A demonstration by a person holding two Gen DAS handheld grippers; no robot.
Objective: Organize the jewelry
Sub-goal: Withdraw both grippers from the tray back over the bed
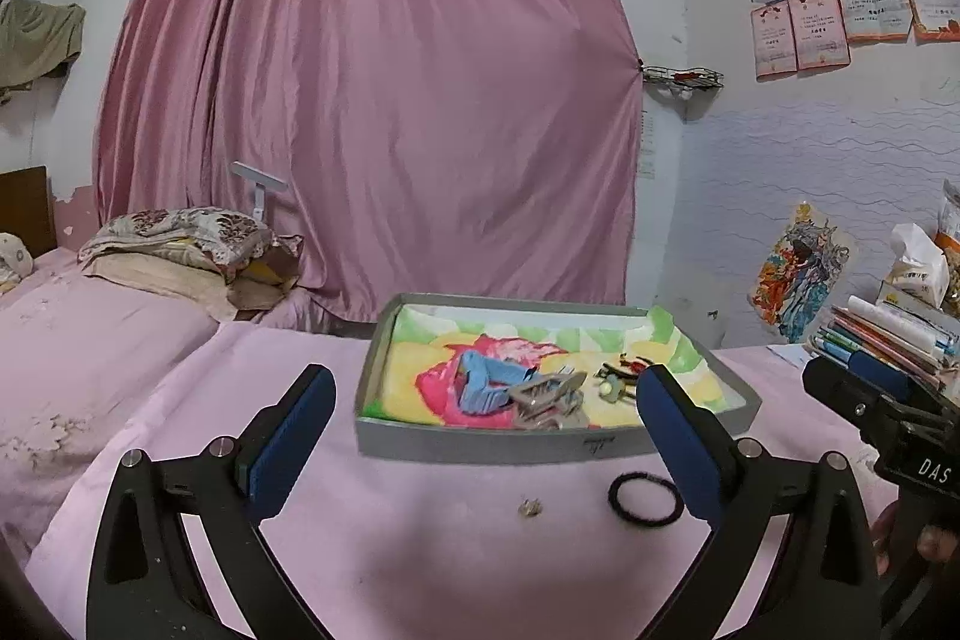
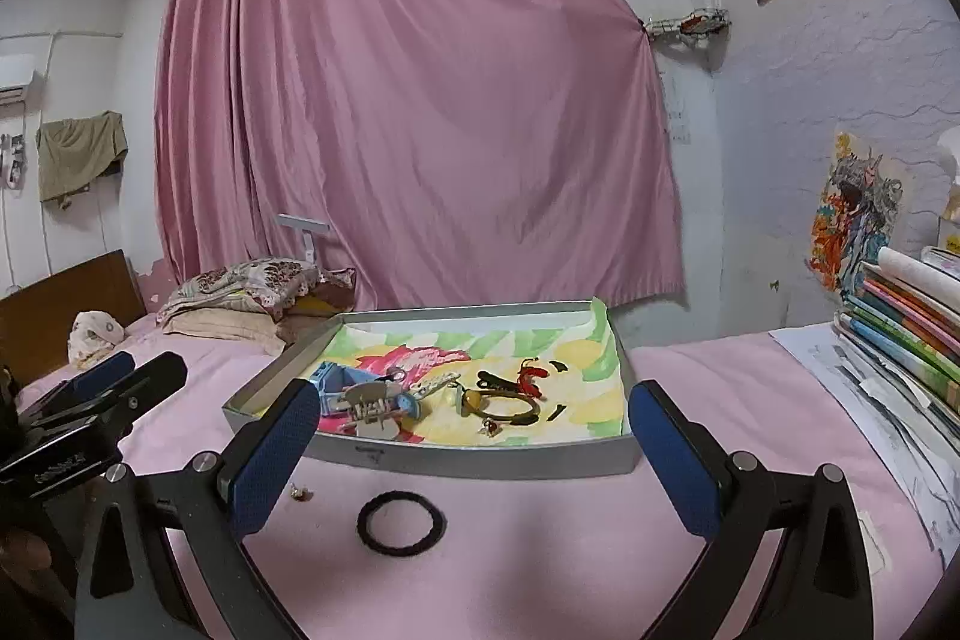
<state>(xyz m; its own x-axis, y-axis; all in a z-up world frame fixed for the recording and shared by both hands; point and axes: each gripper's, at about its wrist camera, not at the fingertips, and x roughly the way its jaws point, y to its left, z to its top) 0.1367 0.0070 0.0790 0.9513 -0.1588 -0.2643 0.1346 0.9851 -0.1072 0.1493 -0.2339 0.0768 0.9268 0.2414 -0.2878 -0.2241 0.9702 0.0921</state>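
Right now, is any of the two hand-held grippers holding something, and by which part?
Nothing is held. The left hand-held gripper and the right hand-held gripper both stand open and empty, above the black hair tie.

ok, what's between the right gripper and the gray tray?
Right wrist view: between the open right gripper and the gray tray, only bare pink cloth. The black hair tie lies between its fingers.
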